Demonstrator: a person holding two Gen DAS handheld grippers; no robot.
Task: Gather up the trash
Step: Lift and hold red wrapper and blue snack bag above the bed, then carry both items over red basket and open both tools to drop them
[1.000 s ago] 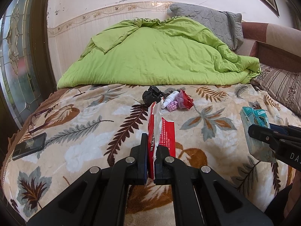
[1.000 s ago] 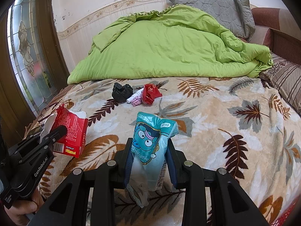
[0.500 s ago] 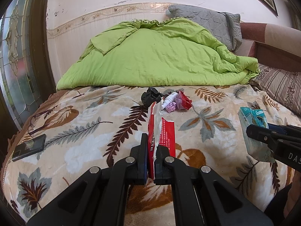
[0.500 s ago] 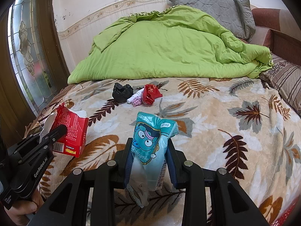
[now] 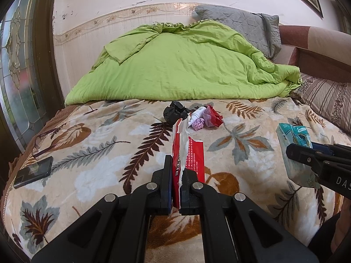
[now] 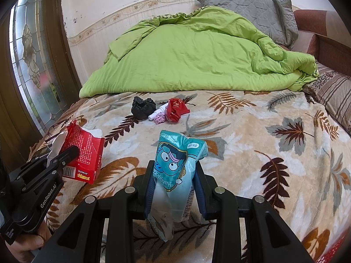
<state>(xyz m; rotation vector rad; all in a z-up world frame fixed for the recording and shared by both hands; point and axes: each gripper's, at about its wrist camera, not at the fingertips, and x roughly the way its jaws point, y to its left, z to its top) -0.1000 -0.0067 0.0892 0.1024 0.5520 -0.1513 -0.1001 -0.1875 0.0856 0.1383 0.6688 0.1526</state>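
Observation:
My left gripper (image 5: 176,171) is shut on a torn red carton (image 5: 188,151), held upright above the leaf-patterned blanket (image 5: 98,153). From the right wrist view the same red carton (image 6: 84,153) shows at the left, in the left gripper (image 6: 72,153). A teal cartoon-printed tissue pack (image 6: 177,168) stands clamped between the pads of my right gripper (image 6: 175,175); it appears as a teal pack (image 5: 294,138) at the right edge of the left view. Farther up the bed lies a small trash pile: a crumpled black bag (image 6: 142,107), a white tube (image 6: 156,112), a pink wad (image 6: 160,118) and a red wrapper (image 6: 175,109).
A bunched green duvet (image 5: 182,65) and a grey pillow (image 5: 241,26) fill the far half of the bed. A black phone (image 5: 33,172) lies near the blanket's left edge, by a glazed wooden door (image 5: 17,65). A striped pillow (image 5: 329,100) and headboard stand right.

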